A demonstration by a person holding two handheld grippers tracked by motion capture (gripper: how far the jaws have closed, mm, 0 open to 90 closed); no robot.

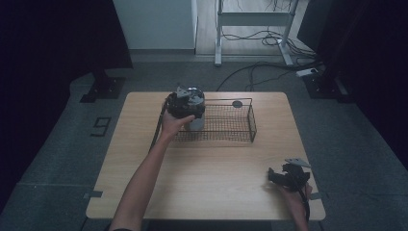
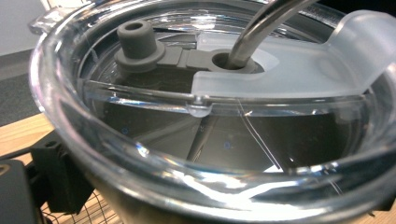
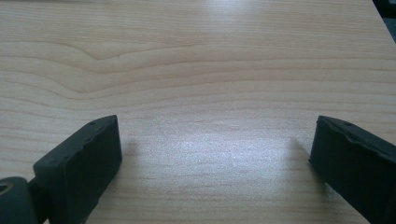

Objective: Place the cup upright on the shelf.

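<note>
Standing in the wire basket [image 1: 243,126], the lidded steel tumbler [image 1: 197,118] sits in the left hand-held gripper [image 1: 184,103].

A steel tumbler [image 1: 196,113] with a clear lid [image 2: 201,116] and metal straw [image 2: 261,28] stands upright at the wire basket's [image 1: 240,127] nine o'clock end.

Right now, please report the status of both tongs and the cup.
Left tongs at clear-lidded steel tumbler, inside black wire basket; grip unclear. Right tongs open over wooden table. Nothing blocking.

A clear lid [image 2: 205,154] sits very close up, with a grey rubber stopper [image 2: 136,44] standing at its far left. A metal straw [image 2: 261,28] passes through the grey hole beside it. Wire mesh [image 2: 100,210] and the wooden worktop [image 2: 21,133] show low at the left.
</note>
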